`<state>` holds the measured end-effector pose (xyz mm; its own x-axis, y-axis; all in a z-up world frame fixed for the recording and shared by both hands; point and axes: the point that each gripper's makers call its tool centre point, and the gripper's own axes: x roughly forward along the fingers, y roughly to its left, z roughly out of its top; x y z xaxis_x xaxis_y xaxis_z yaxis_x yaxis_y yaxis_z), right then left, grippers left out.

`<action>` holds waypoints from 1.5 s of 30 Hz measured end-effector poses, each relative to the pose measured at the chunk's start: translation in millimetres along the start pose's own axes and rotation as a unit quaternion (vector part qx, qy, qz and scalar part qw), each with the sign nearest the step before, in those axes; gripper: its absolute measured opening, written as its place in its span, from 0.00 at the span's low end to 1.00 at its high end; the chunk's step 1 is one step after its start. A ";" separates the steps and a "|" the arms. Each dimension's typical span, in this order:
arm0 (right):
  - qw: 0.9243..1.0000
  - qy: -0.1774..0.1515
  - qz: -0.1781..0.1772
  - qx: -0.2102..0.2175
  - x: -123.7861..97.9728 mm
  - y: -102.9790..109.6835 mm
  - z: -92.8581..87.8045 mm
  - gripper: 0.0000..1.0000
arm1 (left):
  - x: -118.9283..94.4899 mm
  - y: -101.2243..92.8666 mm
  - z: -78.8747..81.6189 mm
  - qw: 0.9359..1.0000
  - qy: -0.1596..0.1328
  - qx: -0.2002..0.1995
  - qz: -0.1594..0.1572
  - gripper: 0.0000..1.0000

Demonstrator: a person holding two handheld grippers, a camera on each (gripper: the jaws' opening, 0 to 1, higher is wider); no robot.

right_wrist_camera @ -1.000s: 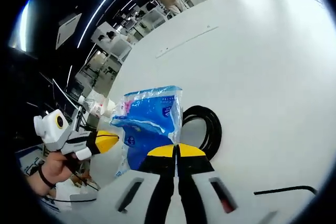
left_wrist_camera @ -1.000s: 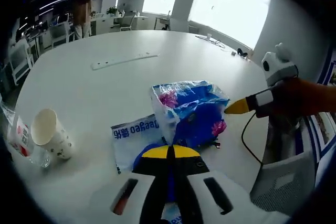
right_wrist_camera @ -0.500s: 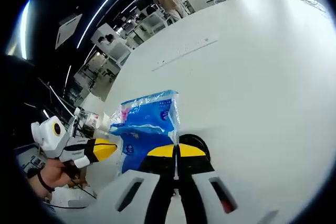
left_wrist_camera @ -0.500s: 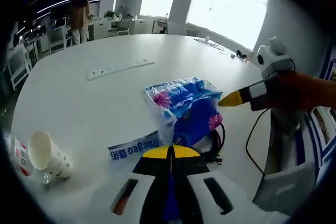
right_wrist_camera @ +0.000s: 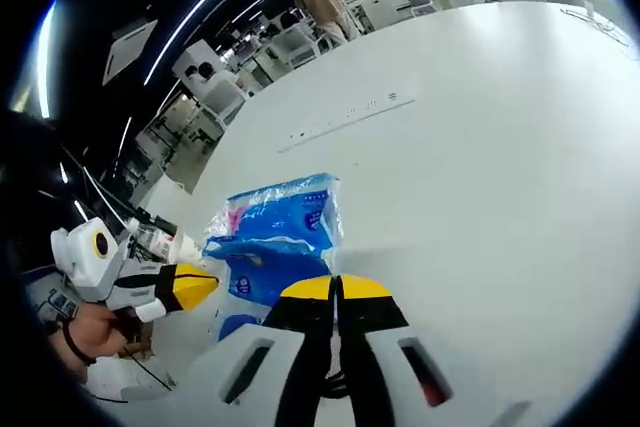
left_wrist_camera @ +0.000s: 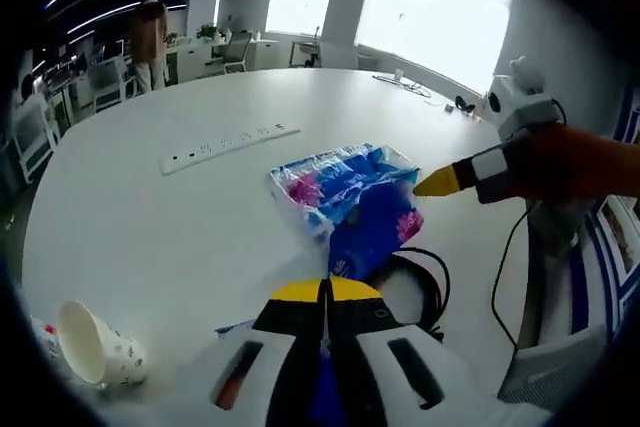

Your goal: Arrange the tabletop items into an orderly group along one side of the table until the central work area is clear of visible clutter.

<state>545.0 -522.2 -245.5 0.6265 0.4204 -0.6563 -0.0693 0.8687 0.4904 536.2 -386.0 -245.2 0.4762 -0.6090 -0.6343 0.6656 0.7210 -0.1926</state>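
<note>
Left gripper view first: my left gripper has its fingers pressed together, apparently pinching the edge of the blue-and-pink crinkly plastic pack, though the fingers hide the contact itself. The pack lies out in the middle of the round white counter, draped partly over a coiled black cable. Right gripper view now: my right gripper is also closed tight, the cable showing just between its fingers, so I judge it has the cable, not certain. The yellow-tipped right gripper also shows beside the pack in the left gripper view.

Risk here: pack and cable overlap, so pulling one could drag the other and scatter both. Thin film may slip or tear. A white paper cup with speckled print lies tipped near the counter's edge; a careless sweep rolls it off. The long white power strip sits well clear.
</note>
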 end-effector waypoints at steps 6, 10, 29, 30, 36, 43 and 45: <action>1.000 0.000 -0.005 -0.005 8.2 -4.0 12.8 0.00 | 10.8 1.7 1.9 1.000 0.005 -0.002 0.000 0.00; 1.000 0.004 -0.009 -0.009 14.5 -8.9 16.6 0.00 | 18.8 2.1 -4.2 1.000 0.016 -0.005 0.000 0.00; 0.999 0.034 -0.028 -0.005 38.7 -29.7 -4.5 0.00 | 45.0 8.3 -29.2 0.998 0.062 -0.015 0.012 0.00; 0.999 0.034 -0.028 -0.008 39.8 -31.6 -4.8 0.00 | 45.5 8.2 -29.7 0.998 0.063 -0.016 0.013 0.00; 0.999 0.037 -0.034 -0.010 39.3 -40.6 -8.5 0.00 | 51.3 4.4 -31.3 0.998 0.067 -0.015 0.011 0.00; 0.999 0.030 -0.039 -0.001 37.6 -47.7 -2.9 0.00 | 55.2 2.4 -30.7 0.997 0.069 -0.013 0.010 0.00; 0.999 0.026 -0.041 0.001 37.8 -49.8 -0.9 0.00 | 56.6 1.6 -29.2 0.998 0.068 -0.014 0.010 0.00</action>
<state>571.4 -549.4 -295.3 0.5886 0.3617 -0.7230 -0.0189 0.9002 0.4350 547.5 -409.7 -303.3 0.4049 -0.5452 -0.7340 0.6401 0.7423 -0.1983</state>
